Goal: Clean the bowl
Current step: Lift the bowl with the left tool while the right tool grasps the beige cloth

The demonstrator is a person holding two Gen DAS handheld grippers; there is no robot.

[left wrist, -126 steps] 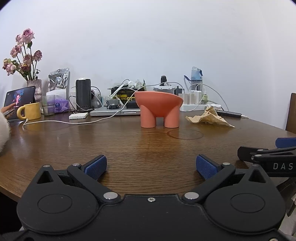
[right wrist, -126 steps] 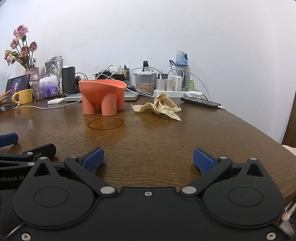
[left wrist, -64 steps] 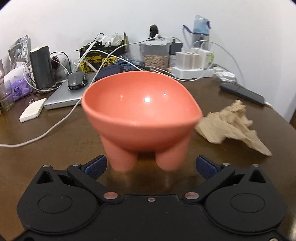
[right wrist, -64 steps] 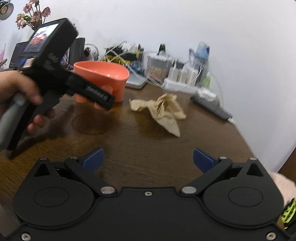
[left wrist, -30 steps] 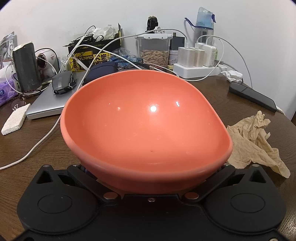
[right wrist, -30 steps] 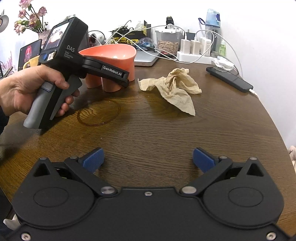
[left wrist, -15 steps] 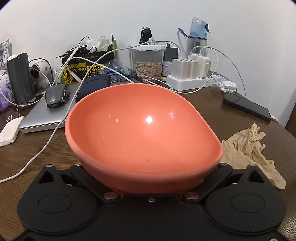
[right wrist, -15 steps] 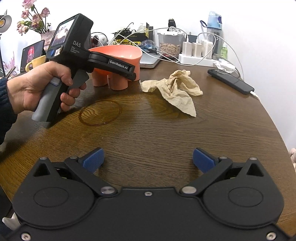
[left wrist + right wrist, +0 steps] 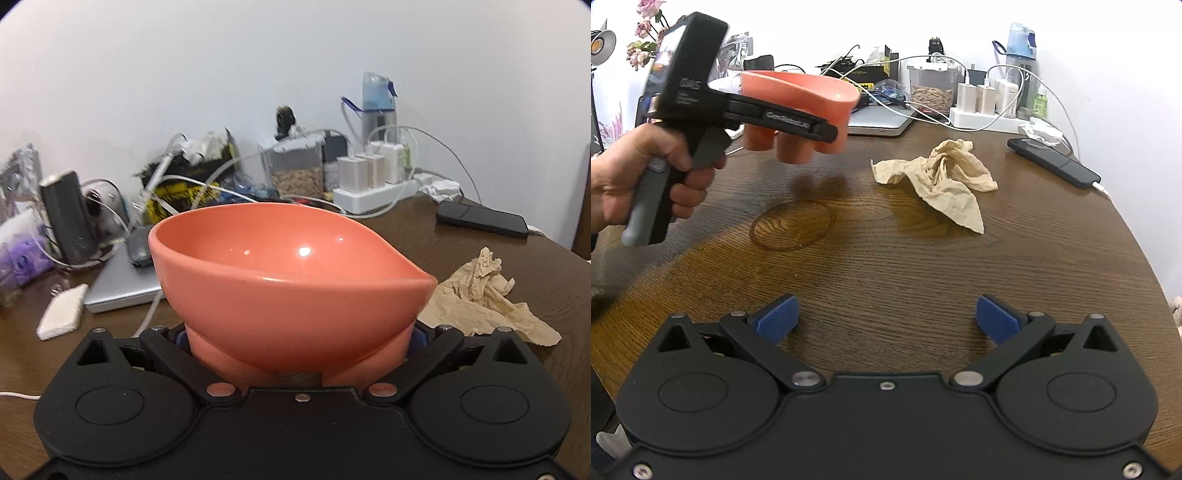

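Since half a second ago the bowl [image 9: 798, 99] has left the table [image 9: 923, 258], pinched by its legs in the left gripper [image 9: 297, 339] and hanging over the ring stain [image 9: 792, 225]. Right gripper [image 9: 884, 319] waits wide and empty. Best keep the bowl level, then fetch the tissue [image 9: 942, 177] for wiping.

Left tongs' pads [image 9: 417, 338] mostly behind bowl [image 9: 291, 295].

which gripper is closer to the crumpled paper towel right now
Left. The left gripper, holding the orange bowl in the air, is just left of the paper towel. The right gripper sits open, farther back at the table's near edge.
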